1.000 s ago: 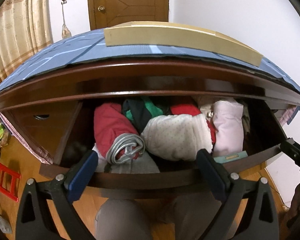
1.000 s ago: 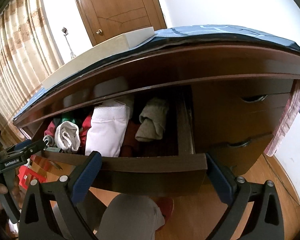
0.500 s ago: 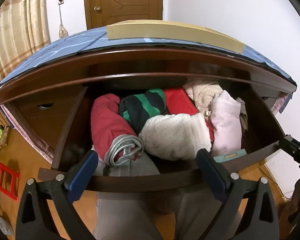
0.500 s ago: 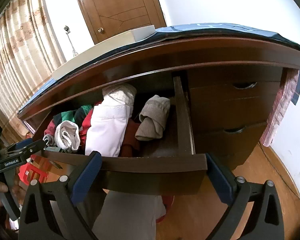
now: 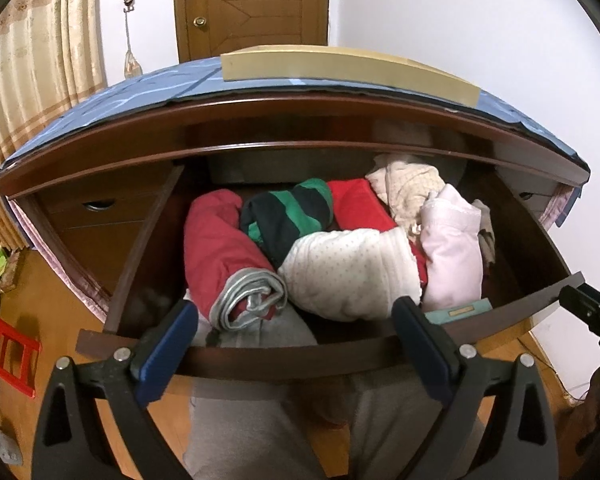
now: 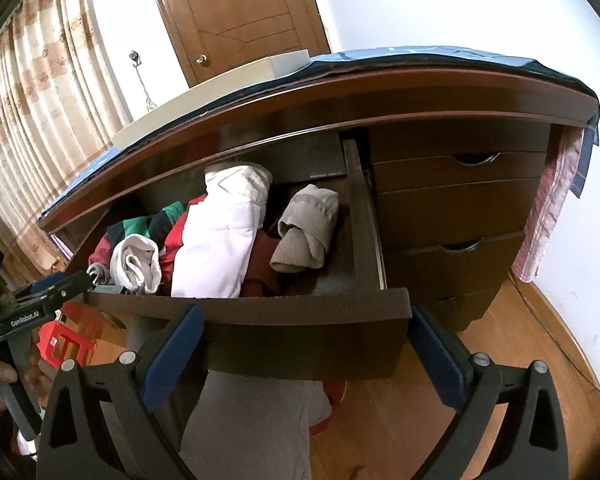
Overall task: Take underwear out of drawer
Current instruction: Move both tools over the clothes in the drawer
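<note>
Left wrist view | drawer (image 5: 284,354) stood open, rolled underwear (image 5: 352,272) untaken | left gripper (image 5: 294,338) and right gripper (image 6: 306,340) both spread, empty | grasp and lift-out remained

The drawer (image 5: 260,360) is pulled out and full of rolled clothes. A red roll (image 5: 220,248) lies on the left, just beside a green and black striped one (image 5: 288,216). A white dotted roll (image 5: 352,272) sits in the middle, touching a pale pink one (image 5: 452,256). The left gripper (image 5: 296,344) hangs wide open at the drawer's front edge.
</note>
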The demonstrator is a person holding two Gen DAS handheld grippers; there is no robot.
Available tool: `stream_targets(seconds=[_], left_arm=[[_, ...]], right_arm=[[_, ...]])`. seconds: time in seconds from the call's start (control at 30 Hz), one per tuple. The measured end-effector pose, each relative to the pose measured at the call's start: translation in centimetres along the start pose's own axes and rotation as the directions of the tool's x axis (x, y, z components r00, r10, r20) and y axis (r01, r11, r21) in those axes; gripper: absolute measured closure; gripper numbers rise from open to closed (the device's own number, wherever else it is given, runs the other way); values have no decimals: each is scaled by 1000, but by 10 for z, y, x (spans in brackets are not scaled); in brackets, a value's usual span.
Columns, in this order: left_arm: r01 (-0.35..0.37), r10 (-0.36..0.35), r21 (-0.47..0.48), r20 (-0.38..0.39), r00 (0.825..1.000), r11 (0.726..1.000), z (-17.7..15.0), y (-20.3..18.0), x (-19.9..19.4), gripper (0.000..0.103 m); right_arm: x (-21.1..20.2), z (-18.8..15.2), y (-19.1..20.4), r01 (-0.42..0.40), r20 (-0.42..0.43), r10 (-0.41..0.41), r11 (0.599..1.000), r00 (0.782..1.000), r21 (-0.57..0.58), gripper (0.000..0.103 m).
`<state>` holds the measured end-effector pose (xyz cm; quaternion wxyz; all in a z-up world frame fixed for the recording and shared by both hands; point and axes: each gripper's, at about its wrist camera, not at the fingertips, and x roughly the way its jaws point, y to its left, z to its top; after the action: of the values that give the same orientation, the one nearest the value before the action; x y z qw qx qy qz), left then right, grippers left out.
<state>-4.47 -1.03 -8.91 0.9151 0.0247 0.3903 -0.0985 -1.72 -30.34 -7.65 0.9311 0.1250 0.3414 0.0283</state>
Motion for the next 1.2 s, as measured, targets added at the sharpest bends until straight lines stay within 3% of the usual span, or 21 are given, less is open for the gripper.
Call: stream_targets(seconds=[0.17, 0.4, 0.6, 0.67, 0.77, 0.83, 0.9, 0.97, 1.13, 1.2], left_arm=[[35, -35, 0, -25, 999, 999, 4, 6, 1, 4], [-47, 44, 69, 51, 998, 997, 22, 7, -19, 4], [-105, 100, 67, 76, 992, 992, 33, 24, -12, 2], [-123, 120, 48, 76, 990, 991, 39, 30, -4, 2], [-152, 151, 65, 17, 988, 986, 40, 33, 13, 2], [-158, 160, 59, -29, 987, 986, 36, 35, 25, 2], [-155, 158, 53, -66, 985, 987, 33, 36, 32, 2], [-155, 160, 59, -94, 983, 986, 30, 35, 37, 2], [-147, 156, 78, -126, 980, 986, 28, 27, 45, 2], [-118, 123, 40, -160, 979, 992, 27, 29, 50, 2]], right_arm=[[-9, 4, 7, 22, 12, -22, 1000, 1000, -2, 1], [-55, 22, 39, 2, 145, 4, 999, 989, -42, 1], [-51, 30, 71, 47, 150, -25, 988, 988, -146, 1], [-37, 32, 72, 36, 131, -16, 988, 991, -150, 1], [-11, 39, 67, 18, 73, -10, 994, 997, -111, 2], [7, 39, 64, -8, 11, 9, 996, 1000, -85, 10], [25, 37, 67, -42, -69, 35, 995, 997, -90, 27], [42, 34, 65, -48, -143, 40, 997, 989, -58, 33], [64, 29, 65, 19, -256, -34, 998, 966, -60, 37], [68, 28, 66, 46, -283, -64, 996, 957, -71, 37]])
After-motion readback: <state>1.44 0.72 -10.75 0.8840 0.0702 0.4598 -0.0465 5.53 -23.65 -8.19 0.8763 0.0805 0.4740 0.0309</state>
